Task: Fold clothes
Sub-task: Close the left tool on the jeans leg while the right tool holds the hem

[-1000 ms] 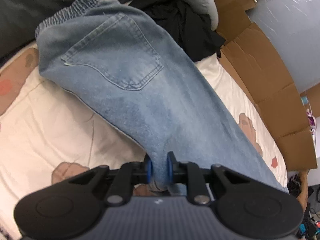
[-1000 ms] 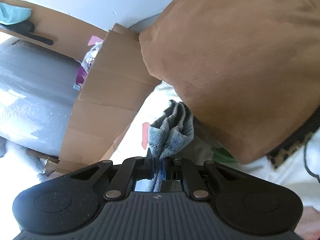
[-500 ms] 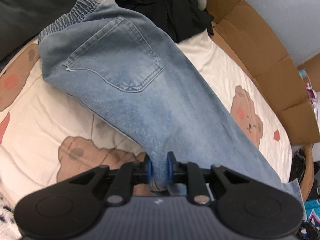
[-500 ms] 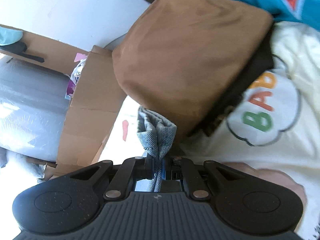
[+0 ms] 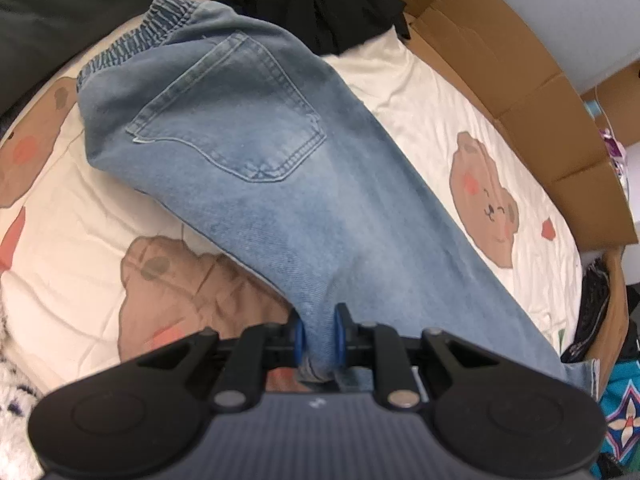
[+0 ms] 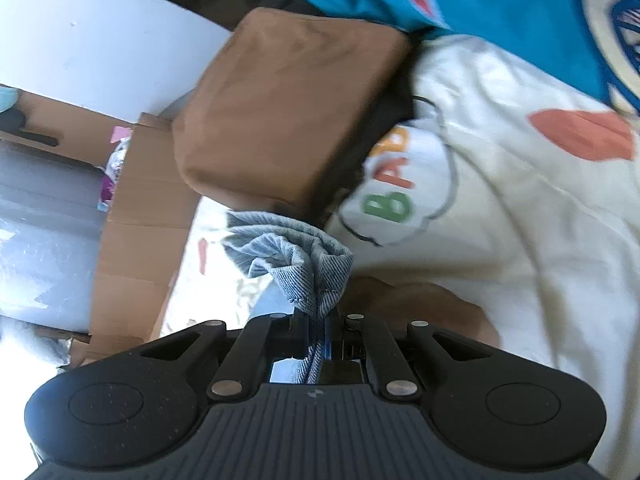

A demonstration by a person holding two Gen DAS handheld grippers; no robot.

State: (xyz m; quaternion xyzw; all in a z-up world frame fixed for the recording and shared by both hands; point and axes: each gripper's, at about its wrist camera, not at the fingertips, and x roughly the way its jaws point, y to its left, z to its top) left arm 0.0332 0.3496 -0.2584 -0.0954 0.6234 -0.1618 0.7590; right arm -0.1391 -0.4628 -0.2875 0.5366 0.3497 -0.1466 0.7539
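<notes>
Left wrist view first: left gripper (image 5: 319,330) clamped tight on a bunched edge of the jeans (image 5: 256,152), blue pads pinching denim between them. Stretching away ahead and to the left, back pocket up, elastic waistband at the far end, draped over the bear-print bedspread (image 5: 80,240). Pinned at the edge probably to keep the legs stacked and taut for a fold. Black clothes (image 5: 320,4) heaped beyond the waistband, cardboard (image 5: 520,80) off to the right.

Right wrist view now: right gripper (image 6: 320,332) closed on a crumpled wad of the same denim, likely the hem end, bunched just ahead of the fingertips. Brown cushion (image 6: 292,112) looming beyond, teal garment (image 6: 500,4) further up right. Lifted hold, apparently ready to carry that end over.
</notes>
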